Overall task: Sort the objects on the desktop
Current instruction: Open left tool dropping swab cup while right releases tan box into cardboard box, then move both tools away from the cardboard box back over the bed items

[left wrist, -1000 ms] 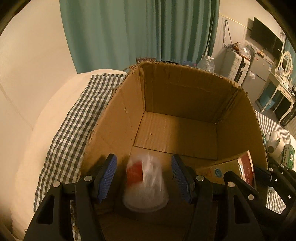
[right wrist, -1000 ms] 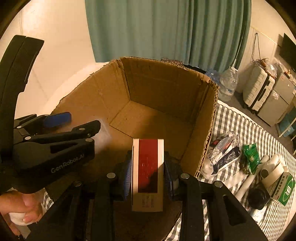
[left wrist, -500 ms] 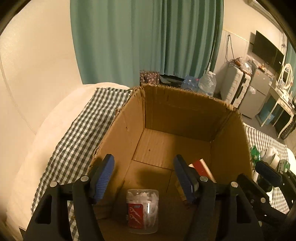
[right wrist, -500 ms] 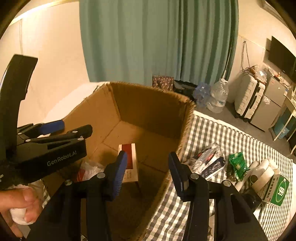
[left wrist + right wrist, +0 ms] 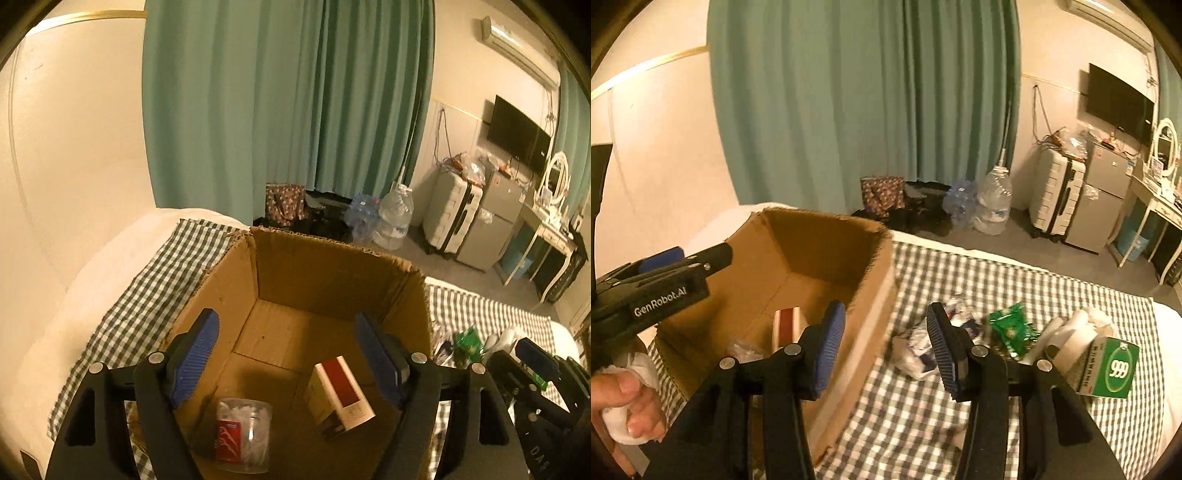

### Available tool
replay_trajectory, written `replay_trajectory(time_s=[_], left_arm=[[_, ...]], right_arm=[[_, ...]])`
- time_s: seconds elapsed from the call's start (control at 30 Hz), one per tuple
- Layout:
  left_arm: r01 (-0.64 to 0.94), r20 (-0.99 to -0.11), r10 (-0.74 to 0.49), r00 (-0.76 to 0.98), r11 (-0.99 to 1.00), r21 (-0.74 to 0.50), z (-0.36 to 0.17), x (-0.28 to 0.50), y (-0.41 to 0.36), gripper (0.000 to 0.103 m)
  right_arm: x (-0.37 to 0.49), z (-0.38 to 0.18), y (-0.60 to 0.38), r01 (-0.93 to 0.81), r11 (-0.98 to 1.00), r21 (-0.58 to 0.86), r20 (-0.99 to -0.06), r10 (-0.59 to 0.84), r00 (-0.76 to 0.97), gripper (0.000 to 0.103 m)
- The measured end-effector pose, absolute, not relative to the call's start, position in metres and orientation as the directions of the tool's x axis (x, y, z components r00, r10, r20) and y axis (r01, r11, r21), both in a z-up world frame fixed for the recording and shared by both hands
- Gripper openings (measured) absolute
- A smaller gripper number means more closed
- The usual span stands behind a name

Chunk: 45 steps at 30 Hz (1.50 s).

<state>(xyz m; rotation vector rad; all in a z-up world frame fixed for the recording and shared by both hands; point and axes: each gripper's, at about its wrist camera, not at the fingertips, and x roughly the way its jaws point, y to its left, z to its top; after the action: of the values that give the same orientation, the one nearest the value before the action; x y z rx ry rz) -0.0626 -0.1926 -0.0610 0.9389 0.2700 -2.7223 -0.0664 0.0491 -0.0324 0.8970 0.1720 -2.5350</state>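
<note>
Both grippers, left (image 5: 286,356) just widened and right (image 5: 886,341), gape empty. "GenRobot.AI" marks the left one; at three o'clock lies a green "999" box (image 5: 1110,369).

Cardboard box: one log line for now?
cardboard box: jar, red-white carton inside | left tool: open, empty | right tool: open, empty

Both items now lie loose on the floor of the cardboard box (image 5: 229,295): the clear jar (image 5: 242,435) and red-and-white carton (image 5: 338,393). The left gripper (image 5: 286,354), jaws just opening wider, sits higher above the box; the empty right gripper (image 5: 886,341) is off beside the box.
</note>
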Motion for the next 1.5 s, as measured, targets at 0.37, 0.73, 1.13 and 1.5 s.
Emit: replay_trajectory(time_s=[0.37,0.73,1.13,1.5], left_arm=[[0.245,-0.574,-0.128,-0.809,-0.960,-0.131,-0.039,-0.056,-0.158,0.090],[0.159,-0.531,-0.078,-0.844,-0.981,-0.109,-0.022,-0.059,-0.103,0.095],[0.064,-0.515,-0.007,-0.857,-0.994,-0.093,-0.024,-0.060,-0.046,0.101],[0.026,-0.470,-0.010,-0.882,-0.999,-0.027,-0.036,-0.054,-0.003,0.103]], right_arm=[[-0.063,-0.010,0.106,0.365,-0.930,0.040,-0.583,-0.319,-0.747,0.052],[-0.059,0.008,0.169,0.266,-0.963,0.037,-0.538,-0.244,-0.807,0.063],[-0.065,0.016,0.248,0.154,-0.982,0.110,-0.508,-0.189,-0.841,0.084],[-0.065,0.017,0.306,0.071,-0.991,0.110,-0.508,-0.118,-0.853,0.099]])
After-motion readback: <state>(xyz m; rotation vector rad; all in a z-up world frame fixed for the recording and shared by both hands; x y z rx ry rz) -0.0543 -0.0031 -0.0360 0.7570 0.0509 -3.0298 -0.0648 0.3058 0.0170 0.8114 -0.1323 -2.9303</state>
